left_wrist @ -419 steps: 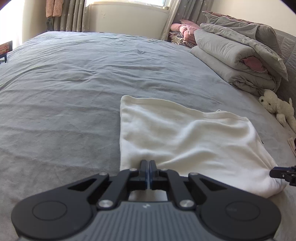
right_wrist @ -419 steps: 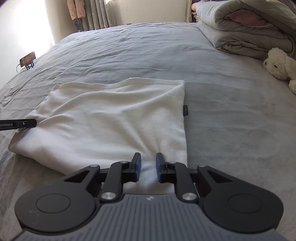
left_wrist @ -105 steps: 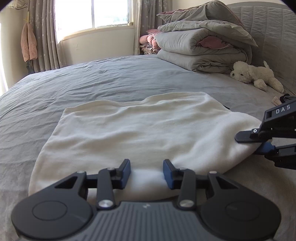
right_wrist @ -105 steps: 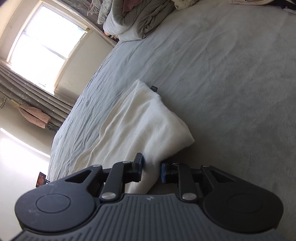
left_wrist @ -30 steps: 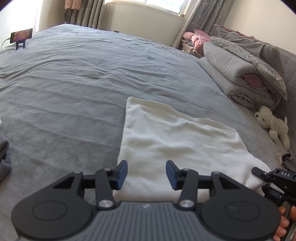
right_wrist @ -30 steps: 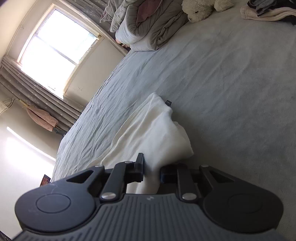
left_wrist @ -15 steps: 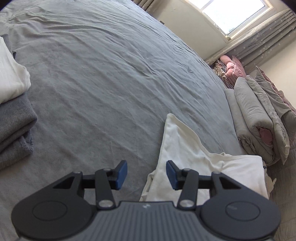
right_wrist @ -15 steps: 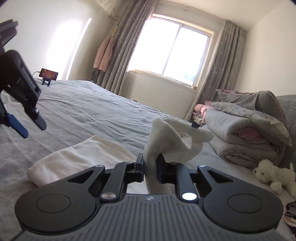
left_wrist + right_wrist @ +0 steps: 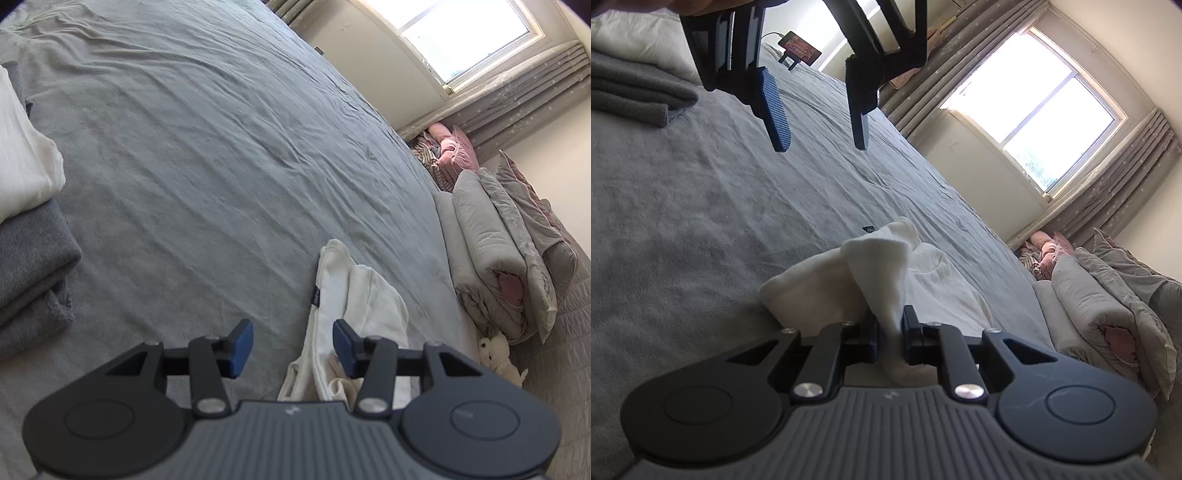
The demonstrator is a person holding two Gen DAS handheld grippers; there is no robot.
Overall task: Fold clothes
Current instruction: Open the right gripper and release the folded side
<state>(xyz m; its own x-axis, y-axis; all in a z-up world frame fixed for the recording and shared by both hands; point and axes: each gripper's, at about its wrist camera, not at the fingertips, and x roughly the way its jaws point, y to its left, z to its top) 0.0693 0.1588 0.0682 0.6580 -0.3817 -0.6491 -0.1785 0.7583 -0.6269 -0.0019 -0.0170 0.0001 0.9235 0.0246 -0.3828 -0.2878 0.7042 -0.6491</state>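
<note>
- Right wrist view had my right gripper (image 9: 890, 338) clenched on a bunched corner of the white garment (image 9: 882, 273), with that corner lifted off the grey bedspread (image 9: 683, 206) and the rest trailing down onto it.
- My left gripper (image 9: 292, 346) was wide open and gripping nothing, hanging above the bed. From its own camera the garment (image 9: 354, 295) lay just past and under the right-hand finger, crumpled into a narrow strip with a small dark tag at its edge.
- From the right wrist cam you could see the left gripper (image 9: 820, 122) up in the air, well clear of the cloth.
- Progress-wise: a folded stack (image 9: 26, 221), white on top of grey, sat off to the side, so I'd say a few pieces were done already.
- This white one looked partway through, no tidy rectangle at all. My guess was it needed laying over flat and squaring up, then going on the stack.
- Rolled duvet (image 9: 506, 266) and plush toy (image 9: 498, 354) sat by the headboard, not in my way.
</note>
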